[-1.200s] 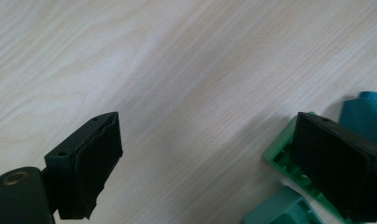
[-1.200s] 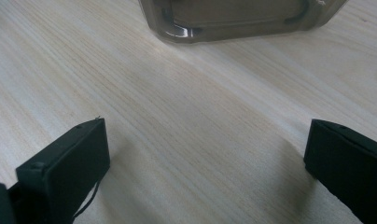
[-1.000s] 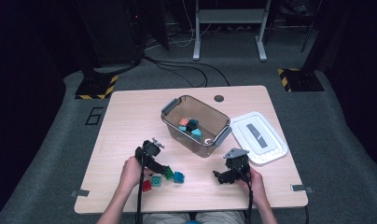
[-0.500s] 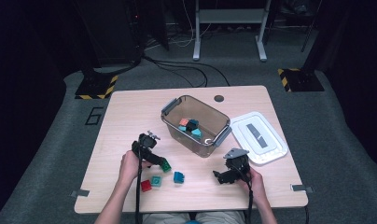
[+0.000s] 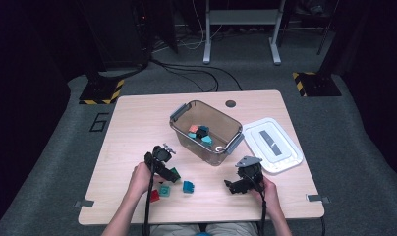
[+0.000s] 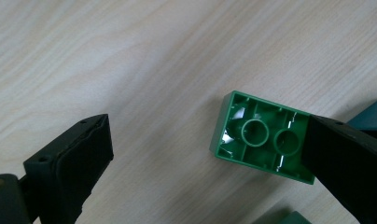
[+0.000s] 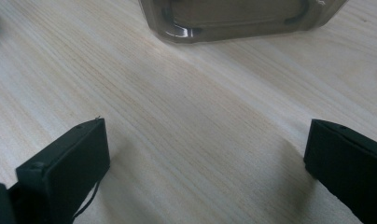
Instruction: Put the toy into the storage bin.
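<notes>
My left gripper (image 5: 168,173) has slid a little toward the near-left of the bench (image 5: 137,123) since a moment ago, and its fingers (image 6: 70,158) have just been opening. They are spread wide now and hold nothing. The green block (image 6: 259,135) lies upside down on the wood between them, right against the finger on the right side of the left gripper view. There is bare wood between the block and the other finger.

My right gripper (image 5: 236,186) has stayed put. Its fingers (image 7: 65,163) are wide apart too, with bare bench between them.

Close by the green block lie a teal block (image 5: 188,186), another small teal-green block (image 5: 164,190) and a red block (image 5: 155,195), so that spot is crowded. The clear bin (image 5: 206,132) stands in the middle of the bench with a few blocks inside. It is just ahead of my right gripper. Its white lid (image 5: 272,145) lies flat beside it, near the right edge. The front edge of the bench is close to both my hands.
</notes>
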`<state>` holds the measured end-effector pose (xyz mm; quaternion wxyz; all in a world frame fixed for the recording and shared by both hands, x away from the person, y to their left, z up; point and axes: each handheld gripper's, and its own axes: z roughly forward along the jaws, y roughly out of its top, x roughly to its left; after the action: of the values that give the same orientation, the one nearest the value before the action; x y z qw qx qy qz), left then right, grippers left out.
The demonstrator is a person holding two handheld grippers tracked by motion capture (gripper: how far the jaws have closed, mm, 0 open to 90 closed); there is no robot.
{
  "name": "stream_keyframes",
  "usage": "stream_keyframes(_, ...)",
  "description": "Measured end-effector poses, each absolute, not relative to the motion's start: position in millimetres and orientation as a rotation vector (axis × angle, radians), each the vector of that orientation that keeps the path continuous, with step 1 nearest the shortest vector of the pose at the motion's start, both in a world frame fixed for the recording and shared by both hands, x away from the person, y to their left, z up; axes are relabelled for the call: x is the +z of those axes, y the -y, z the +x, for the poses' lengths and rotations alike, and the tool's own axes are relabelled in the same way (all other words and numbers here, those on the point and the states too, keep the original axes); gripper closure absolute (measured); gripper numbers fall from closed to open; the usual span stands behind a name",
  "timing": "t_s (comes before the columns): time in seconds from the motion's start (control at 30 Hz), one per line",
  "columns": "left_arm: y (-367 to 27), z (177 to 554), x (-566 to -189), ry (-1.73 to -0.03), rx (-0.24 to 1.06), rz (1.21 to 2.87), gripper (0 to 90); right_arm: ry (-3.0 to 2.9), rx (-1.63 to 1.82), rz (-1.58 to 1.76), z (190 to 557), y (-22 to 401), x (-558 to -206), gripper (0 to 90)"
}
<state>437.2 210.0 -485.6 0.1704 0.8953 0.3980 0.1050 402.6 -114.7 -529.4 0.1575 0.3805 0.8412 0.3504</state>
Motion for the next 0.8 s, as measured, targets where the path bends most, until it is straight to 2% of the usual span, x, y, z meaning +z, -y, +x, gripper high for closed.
stream_keyframes(0.07,-208.5,436.0,-486.2,-1.107,0.29,2.55,5.7,-2.407,1.003,1.087,402.7,114.7,-529.5,0.0)
stream_keyframes(0.13,-206.4,434.8,-486.6,-1.084,0.287,2.565,15.4,-2.407,1.003,1.088,402.7,114.7,-529.5,0.0)
stream_keyframes(0.23,-204.9,434.1,-488.1,-1.069,0.286,2.573,25.1,-2.407,1.003,1.087,402.7,114.7,-529.5,0.0)
stream_keyframes(0.53,-204.9,431.3,-489.5,-1.036,0.263,2.56,49.5,-2.407,1.002,1.089,402.6,114.7,-529.4,0.0)
stream_keyframes(0.8,-205.8,431.6,-489.0,-1.032,0.266,2.556,50.8,-2.406,1.003,1.088,402.7,114.7,-529.5,0.0)
